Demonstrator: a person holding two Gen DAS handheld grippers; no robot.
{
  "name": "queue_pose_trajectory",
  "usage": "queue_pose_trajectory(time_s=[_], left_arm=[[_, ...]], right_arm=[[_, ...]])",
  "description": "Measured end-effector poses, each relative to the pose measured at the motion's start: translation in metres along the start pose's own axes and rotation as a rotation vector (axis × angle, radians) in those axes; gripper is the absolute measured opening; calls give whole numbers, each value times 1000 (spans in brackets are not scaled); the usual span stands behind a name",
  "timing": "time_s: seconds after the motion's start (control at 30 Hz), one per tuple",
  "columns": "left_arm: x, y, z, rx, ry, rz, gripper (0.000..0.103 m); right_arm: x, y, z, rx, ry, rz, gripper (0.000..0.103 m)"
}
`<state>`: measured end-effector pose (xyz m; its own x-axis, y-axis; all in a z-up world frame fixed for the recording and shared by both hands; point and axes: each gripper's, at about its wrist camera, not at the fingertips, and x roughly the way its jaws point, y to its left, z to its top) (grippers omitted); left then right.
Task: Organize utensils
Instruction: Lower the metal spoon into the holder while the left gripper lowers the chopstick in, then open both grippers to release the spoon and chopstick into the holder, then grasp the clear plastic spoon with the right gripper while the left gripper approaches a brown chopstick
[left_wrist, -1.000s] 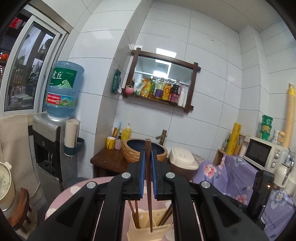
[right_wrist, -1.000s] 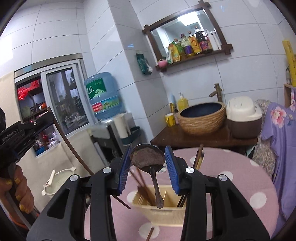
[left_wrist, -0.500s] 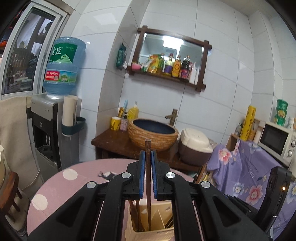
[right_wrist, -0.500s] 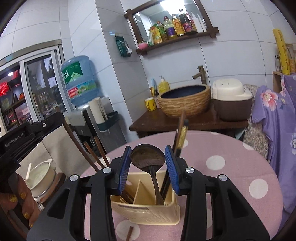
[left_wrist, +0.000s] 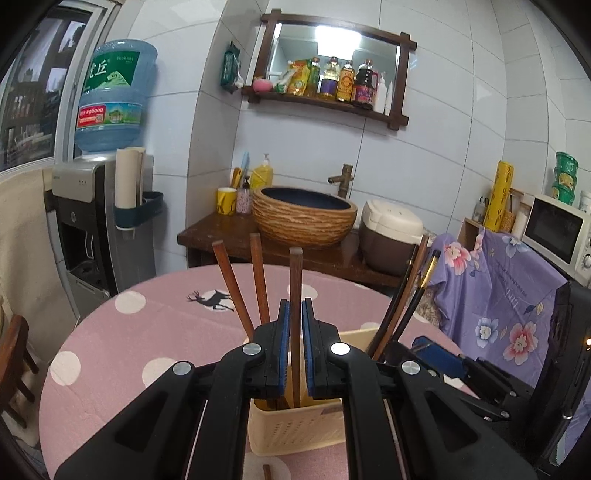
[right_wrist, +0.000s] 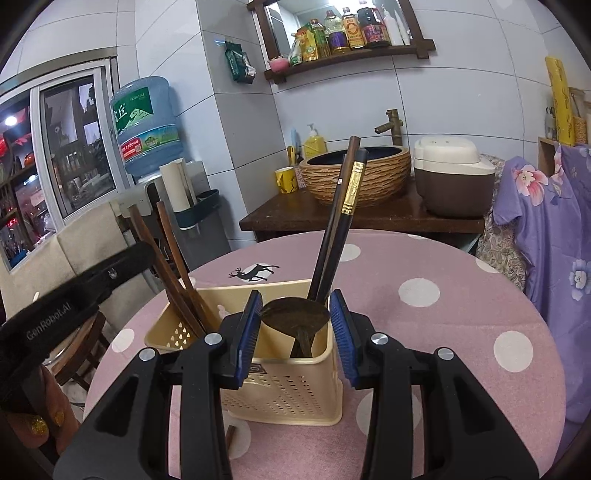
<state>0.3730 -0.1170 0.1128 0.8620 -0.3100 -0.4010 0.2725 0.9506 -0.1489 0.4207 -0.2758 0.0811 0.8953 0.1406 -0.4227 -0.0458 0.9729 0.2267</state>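
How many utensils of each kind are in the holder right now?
Brown chopsticks: 3, one of them in the left gripper
Dark chopsticks: 2 clearly seen
Spoon: 1, in the right gripper
Total: 6 in the holder

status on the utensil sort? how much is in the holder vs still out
Done: two brown chopsticks and the dark pair already stand in the cream holder. In hand: the left gripper pinches a third brown chopstick with its lower end inside the holder; the right gripper brackets a dark spoon whose handle is inside. Left: release both; one stick lies on the table beside the holder.
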Motion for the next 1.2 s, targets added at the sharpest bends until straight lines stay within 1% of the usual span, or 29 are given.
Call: queue_pose_trajectory(time_s=[0.07, 0.23, 0.27, 0.33, 0.37, 0.4, 0.5, 0.53, 0.57, 0.6, 0.67, 0.7, 0.73, 0.8, 0.93, 1.03, 1.13, 1.2], left_arm=[[1, 1, -2, 5, 3, 10, 8], [-6, 5, -3, -8, 12, -4, 8], [-8, 6, -4, -10, 12, -9, 10], [-15, 8, -5, -23, 8, -20, 21], [-20, 9, -7, -30, 3, -25, 35], [-24, 10, -7, -35, -5, -27, 50], [-42, 15, -14, -39, -37, -14, 65], [-46, 16, -17, -33, -33, -8, 69], [-51, 19, -20, -30, -24, -4, 78], [-55, 21, -23, -31, -18, -2, 84], [-65, 28, -32, -33, -7, 9, 90], [-69, 32, -37, -32, 0, 18, 93], [-73, 35, -42, -30, 8, 29, 95], [-79, 43, -55, -25, 33, 56, 97], [-87, 59, -85, -49, 71, 115, 97], [-88, 70, -109, -68, 133, 152, 97], [-92, 81, -132, -103, 186, 155, 97], [-94, 85, -143, -107, 214, 171, 97]], right_arm=[[0, -1, 0, 4, -2, 3, 39], [-2, -4, -2, 12, -8, 3, 40], [-3, -6, -2, 18, -9, 7, 41], [-6, -7, -2, 26, -15, 19, 46], [-10, -7, -3, 28, -19, 27, 56], [-13, -7, -4, 27, -29, 31, 61], [-28, -3, -6, -4, -60, 24, 62], [-33, -1, -8, -17, -65, 18, 64], [-39, -1, -11, -26, -72, 4, 68], [-45, -1, -14, -32, -81, -10, 70], [-55, -3, -21, -34, -82, -26, 70], [-59, -5, -26, -34, -68, -24, 70], [-61, -5, -32, -36, -39, -11, 70], [-61, -1, -47, -56, 41, 21, 70], [-58, 14, -90, -113, 199, 17, 70], [-53, 28, -125, -152, 315, 21, 70], [-48, 40, -153, -195, 389, 17, 68], [-45, 46, -167, -214, 417, 14, 67]])
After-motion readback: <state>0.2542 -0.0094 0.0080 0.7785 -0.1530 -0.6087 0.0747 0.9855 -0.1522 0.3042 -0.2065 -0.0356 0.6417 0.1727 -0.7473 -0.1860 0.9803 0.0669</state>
